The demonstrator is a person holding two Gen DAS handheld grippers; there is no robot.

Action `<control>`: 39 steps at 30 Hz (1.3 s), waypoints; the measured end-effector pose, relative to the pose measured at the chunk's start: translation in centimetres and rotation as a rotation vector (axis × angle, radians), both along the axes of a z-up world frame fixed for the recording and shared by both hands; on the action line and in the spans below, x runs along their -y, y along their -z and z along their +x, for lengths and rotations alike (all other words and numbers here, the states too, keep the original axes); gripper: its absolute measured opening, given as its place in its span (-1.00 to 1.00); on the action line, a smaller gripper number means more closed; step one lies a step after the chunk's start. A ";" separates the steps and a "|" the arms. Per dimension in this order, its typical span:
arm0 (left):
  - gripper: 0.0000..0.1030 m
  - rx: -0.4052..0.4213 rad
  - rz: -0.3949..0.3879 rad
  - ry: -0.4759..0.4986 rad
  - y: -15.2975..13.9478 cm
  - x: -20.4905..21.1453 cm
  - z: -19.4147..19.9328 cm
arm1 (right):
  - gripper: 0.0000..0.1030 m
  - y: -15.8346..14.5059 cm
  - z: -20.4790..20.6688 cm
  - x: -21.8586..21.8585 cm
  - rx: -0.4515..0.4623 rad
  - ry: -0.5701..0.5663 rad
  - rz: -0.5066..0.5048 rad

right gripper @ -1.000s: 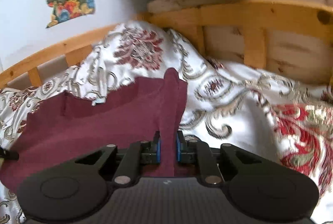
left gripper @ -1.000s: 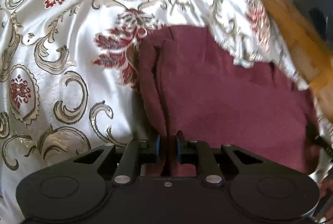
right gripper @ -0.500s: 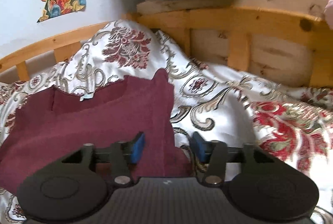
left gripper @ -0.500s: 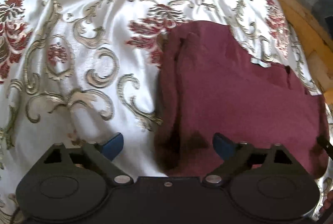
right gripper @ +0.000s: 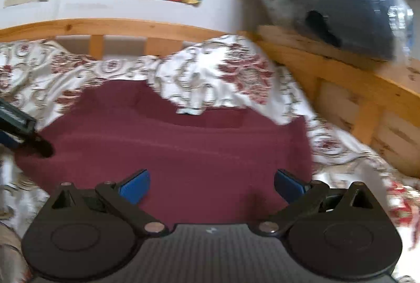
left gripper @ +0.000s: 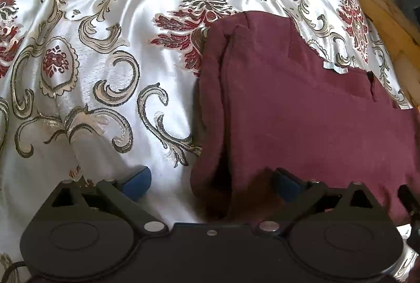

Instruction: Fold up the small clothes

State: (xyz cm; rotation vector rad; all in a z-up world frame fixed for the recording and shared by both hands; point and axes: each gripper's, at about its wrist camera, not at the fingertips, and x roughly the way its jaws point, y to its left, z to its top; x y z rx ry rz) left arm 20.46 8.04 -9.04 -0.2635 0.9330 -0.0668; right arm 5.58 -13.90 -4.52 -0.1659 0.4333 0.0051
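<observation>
I see a maroon garment (left gripper: 302,109) lying on the floral satin bedspread (left gripper: 99,59) inside a wooden bed frame (right gripper: 354,88), both grippers' jaws spread apart, gripping nothing.

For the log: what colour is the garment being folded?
Plain dark maroon garment; clearest in the left wrist view.

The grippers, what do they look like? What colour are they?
Both are black. The left gripper has a smooth body with two round discs, silver rivets, slanted link arms and blue finger pads. A dark cable curls out at its bottom left corner. The right gripper looks the same, but its middle panel is ribbed grey with a small pale mark.
</observation>
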 end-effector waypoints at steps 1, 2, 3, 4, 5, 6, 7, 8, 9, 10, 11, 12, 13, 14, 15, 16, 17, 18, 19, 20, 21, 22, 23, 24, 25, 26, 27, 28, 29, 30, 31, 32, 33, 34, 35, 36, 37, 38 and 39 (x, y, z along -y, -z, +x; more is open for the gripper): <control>0.96 0.002 0.004 0.002 0.0 0.1 0.0 | 1.00 0.2 0.3 -0.5 -0.006 -0.013 0.007; 0.96 0.003 0.008 0.004 0.0 0.1 0.0 | 1.00 0.4 0.6 -1.1 -0.012 -0.022 0.013; 0.97 0.004 0.009 0.005 0.0 0.2 0.0 | 1.00 0.9 1.2 -1.9 -0.020 -0.036 0.012; 0.97 0.005 0.009 0.006 0.0 0.1 0.1 | 1.00 1.5 1.8 -2.5 -0.034 -0.044 -0.009; 0.97 0.007 0.006 0.004 0.0 0.1 0.1 | 1.00 2.1 2.5 -3.0 -0.058 -0.039 -0.041; 0.97 0.011 0.006 0.001 0.0 0.1 0.1 | 1.00 3.1 3.3 -3.6 -0.094 -0.018 -0.086; 0.97 0.021 0.015 -0.003 -0.1 0.2 0.1 | 1.00 3.7 3.8 -3.9 -0.106 -0.013 -0.098; 0.97 0.042 0.042 0.000 -0.1 0.4 0.0 | 1.00 4.1 3.9 -3.8 -0.094 -0.016 -0.092; 0.97 0.068 0.074 0.013 -0.2 0.8 -0.1 | 1.00 4.3 3.7 -3.6 -0.082 -0.020 -0.079; 0.97 0.091 0.104 0.030 -0.3 1.1 -0.1 | 1.00 4.4 3.6 -3.5 -0.082 -0.023 -0.067; 0.97 0.123 0.141 0.054 -0.5 1.5 -0.3 | 1.00 4.4 3.5 -3.3 -0.083 -0.024 -0.058; 0.97 0.146 0.165 0.077 -0.6 1.9 -0.3 | 1.00 4.4 3.5 -3.3 -0.082 -0.023 -0.057; 0.97 0.169 0.176 0.100 -0.7 2.1 -0.3 | 1.00 4.5 3.4 -3.4 -0.079 -0.022 -0.063; 0.97 0.186 0.177 0.118 -0.8 2.2 -0.2 | 1.00 4.5 3.3 -3.4 -0.076 -0.021 -0.069; 0.97 0.202 0.173 0.139 -0.8 2.3 0.0 | 1.00 4.4 3.4 -3.6 -0.073 -0.019 -0.076; 0.97 0.210 0.169 0.152 -0.8 2.4 0.3 | 1.00 4.5 3.4 -3.6 -0.071 -0.018 -0.081; 0.97 0.215 0.167 0.167 -0.7 2.3 0.6 | 1.00 4.4 3.5 -3.6 -0.069 -0.017 -0.083; 0.97 0.210 0.170 0.179 -0.5 2.3 1.0 | 1.00 4.5 3.5 -3.6 -0.068 -0.017 -0.083; 0.97 0.201 0.178 0.184 -0.4 2.4 1.4 | 1.00 4.4 3.5 -3.6 -0.067 -0.017 -0.082; 0.97 0.188 0.185 0.182 -0.1 2.4 1.8 | 1.00 4.4 3.5 -3.6 -0.067 -0.017 -0.081; 0.97 0.176 0.181 0.179 0.1 2.3 2.1 | 1.00 4.4 3.5 -3.6 -0.066 -0.018 -0.081; 0.97 0.171 0.170 0.177 0.3 2.2 2.3 | 1.00 4.4 3.5 -3.6 -0.065 -0.018 -0.081; 0.97 0.167 0.155 0.171 0.4 2.0 2.3 | 1.00 4.4 3.5 -3.6 -0.065 -0.018 -0.081; 0.97 0.163 0.143 0.165 0.4 1.8 2.3 | 1.00 4.4 3.5 -3.6 -0.066 -0.018 -0.080; 0.97 0.161 0.137 0.162 0.4 1.7 2.3 | 1.00 4.4 3.5 -3.6 -0.065 -0.017 -0.080; 0.97 0.160 0.134 0.158 0.3 1.7 2.3 | 1.00 4.4 3.4 -3.6 -0.064 -0.017 -0.080; 0.97 0.160 0.134 0.156 0.3 1.8 2.2 | 1.00 4.4 3.4 -3.6 -0.063 -0.017 -0.080; 0.98 0.158 0.137 0.156 0.3 1.9 2.2 | 1.00 4.4 3.4 -3.6 -0.064 -0.017 -0.080; 0.98 0.156 0.145 0.158 0.4 2.0 2.1 | 1.00 4.4 3.4 -3.6 -0.064 -0.017 -0.079; 0.98 0.155 0.153 0.162 0.4 2.2 2.1 | 1.00 4.4 3.4 -3.6 -0.064 -0.017 -0.079; 0.98 0.155 0.159 0.167 0.4 2.3 2.0 | 1.00 4.4 3.4 -3.6 -0.065 -0.018 -0.076; 0.98 0.156 0.163 0.173 0.2 2.4 1.8 | 1.00 4.4 3.4 -3.6 -0.067 -0.018 -0.073; 0.98 0.157 0.164 0.180 0.1 2.5 1.6 | 1.00 4.4 3.4 -3.5 -0.070 -0.020 -0.065; 0.96 0.157 0.161 0.189 -0.1 2.5 1.4 | 1.00 4.4 3.4 -3.5 -0.073 -0.022 -0.058; 0.95 0.161 0.152 0.201 -0.3 2.5 1.2 | 1.00 4.3 3.4 -3.4 -0.076 -0.024 -0.052; 0.93 0.167 0.136 0.215 -0.5 2.5 0.8 | 1.00 4.3 3.4 -3.3 -0.078 -0.027 -0.044; 0.91 0.177 0.119 0.229 -0.7 2.5 0.5 | 1.00 4.3 3.4 -3.1 -0.080 -0.030 -0.035; 0.91 0.189 0.106 0.238 -1.0 2.5 0.2 | 1.00 4.3 3.4 -3.0 -0.083 -0.033 -0.025; 0.91 0.209 0.085 0.248 -1.3 2.5 0.0 | 1.00 4.3 3.5 -2.8 -0.087 -0.036 -0.012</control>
